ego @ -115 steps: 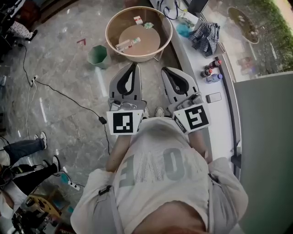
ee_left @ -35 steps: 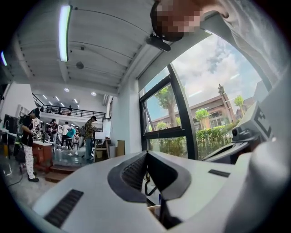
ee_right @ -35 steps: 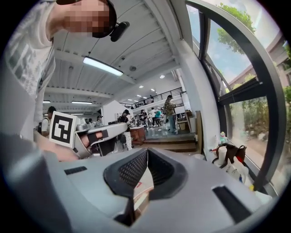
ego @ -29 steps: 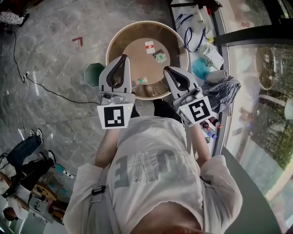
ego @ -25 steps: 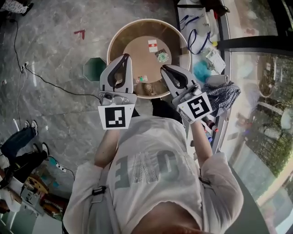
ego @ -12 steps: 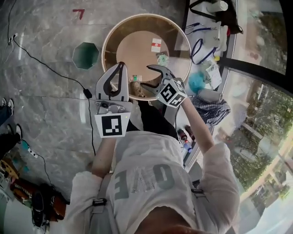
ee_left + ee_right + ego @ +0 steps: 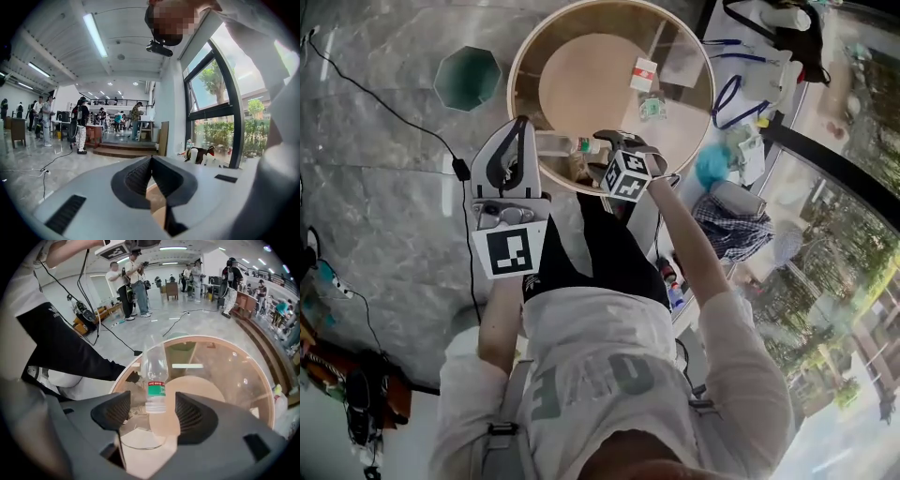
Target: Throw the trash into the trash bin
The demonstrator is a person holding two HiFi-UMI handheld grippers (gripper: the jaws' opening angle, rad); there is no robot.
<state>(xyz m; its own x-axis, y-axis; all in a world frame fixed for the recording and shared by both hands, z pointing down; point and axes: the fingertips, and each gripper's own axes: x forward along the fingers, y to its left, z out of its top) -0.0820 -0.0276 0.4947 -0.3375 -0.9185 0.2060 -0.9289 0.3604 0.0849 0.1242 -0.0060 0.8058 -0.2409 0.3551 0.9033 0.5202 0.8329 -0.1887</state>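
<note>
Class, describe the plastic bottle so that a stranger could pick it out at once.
Find the big round tan bin. At its near edge, between the just-opened jaws of the right tool, is the bottle. Unlike the small wrappers beyond, it is clear with a green label.

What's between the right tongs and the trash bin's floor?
A clear plastic bottle, between the right tongs' just-opened jaws, touching neither pad; the right gripper view shows it.

In your head view, the right claw's [image 7: 614, 142] tips hide beneath its marker cube [image 7: 628, 175], which also covers the trash bin's [image 7: 514, 75] near rim. The scraps [image 7: 643, 73] on the bin's floor are too small to identify (one red and white). The desk [image 7: 741, 111] runs off the top edge.
</note>
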